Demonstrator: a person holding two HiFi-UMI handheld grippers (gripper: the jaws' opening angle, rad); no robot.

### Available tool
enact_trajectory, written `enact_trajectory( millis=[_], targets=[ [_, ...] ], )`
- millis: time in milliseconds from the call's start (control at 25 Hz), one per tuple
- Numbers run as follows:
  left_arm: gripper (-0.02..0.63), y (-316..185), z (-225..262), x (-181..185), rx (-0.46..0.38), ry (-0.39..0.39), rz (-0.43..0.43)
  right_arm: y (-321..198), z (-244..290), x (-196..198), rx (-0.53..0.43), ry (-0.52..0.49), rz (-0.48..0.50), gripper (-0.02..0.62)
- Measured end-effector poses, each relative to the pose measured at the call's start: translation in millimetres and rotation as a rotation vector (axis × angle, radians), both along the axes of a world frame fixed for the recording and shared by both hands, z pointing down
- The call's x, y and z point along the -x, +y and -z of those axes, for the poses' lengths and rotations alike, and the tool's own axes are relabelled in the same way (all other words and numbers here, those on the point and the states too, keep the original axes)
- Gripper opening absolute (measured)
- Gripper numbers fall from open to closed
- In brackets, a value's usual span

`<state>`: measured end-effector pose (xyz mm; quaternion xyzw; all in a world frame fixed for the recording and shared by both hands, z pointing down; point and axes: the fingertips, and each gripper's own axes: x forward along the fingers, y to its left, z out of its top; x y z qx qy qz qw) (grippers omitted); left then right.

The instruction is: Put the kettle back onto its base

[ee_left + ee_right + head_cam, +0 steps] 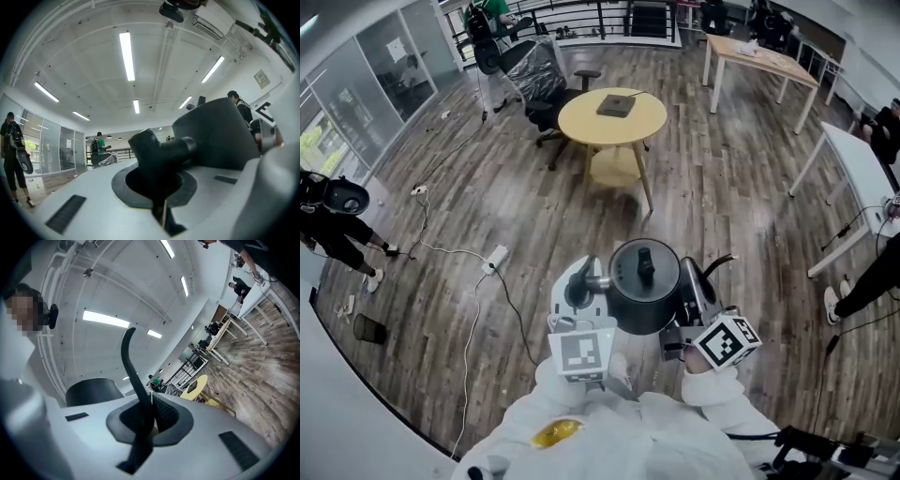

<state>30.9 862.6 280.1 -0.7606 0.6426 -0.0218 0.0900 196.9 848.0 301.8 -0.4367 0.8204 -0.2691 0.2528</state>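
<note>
My left hand-held gripper (581, 287) clamped shut on the kettle (644, 298) handle (159, 154), right hand-held gripper (698, 287) pinching its thin curved spout (131, 362), kettle held over the floor (722, 187), well apart from the base (615, 105) on the round table (581, 127).

- A grey-brown wood-plank floor (722, 187) spreads below me, with a white power strip (496, 257) and loose cables on it to my left.
- A round yellow wooden bench (581, 120) on splayed legs stands ahead, with a black office chair (534, 70) just behind it.
- A rectangular pale-wood table (769, 58) with white legs stands farther right, and a white table (861, 164) is at the right edge.
- Glass partition walls (384, 66) line my left, and a black railing (581, 11) closes the far end.
- Long strip lights (126, 55) glow on the white ceiling.
</note>
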Motion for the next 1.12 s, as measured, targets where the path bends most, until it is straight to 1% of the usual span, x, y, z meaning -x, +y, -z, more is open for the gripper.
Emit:
enact_trajectory(
  millis=[200, 320, 400, 560, 720, 840, 960, 1120],
  targets=[
    [-0.002, -82, 9, 25, -0.007, -0.005, -0.027, -78, 8, 26, -0.008, -0.005, -0.023, 0.015],
    [-0.002, -122, 16, 34, -0.015, -0.007, -0.040, -118, 14, 35, -0.021, -0.004, -0.033, 0.015],
    [-0.002, -147, 21, 40, -0.015, 0.006, -0.043, -143, 18, 42, -0.026, 0.001, -0.039, 0.015],
    [-0.002, -195, 11, 52, -0.005, 0.010, -0.047, -190, 15, 53, -0.015, 0.009, -0.045, 0.015],
    [-0.002, -244, 9, 60, 0.008, 0.023, -0.038, -240, 8, 61, -0.002, 0.015, -0.036, 0.015],
    [-0.002, -285, 0, 64, 0.002, 0.020, -0.019, -282, 3, 64, 0.002, 0.018, -0.021, 0.015],
    [-0.002, -332, -4, 64, 0.002, 0.018, 0.005, -333, 0, 63, 0.003, 0.017, 0.000, 0.015],
    [-0.002, -402, 3, 57, -0.005, 0.011, 0.029, -408, 6, 58, -0.004, 0.013, 0.027, 0.015]
  ],
)
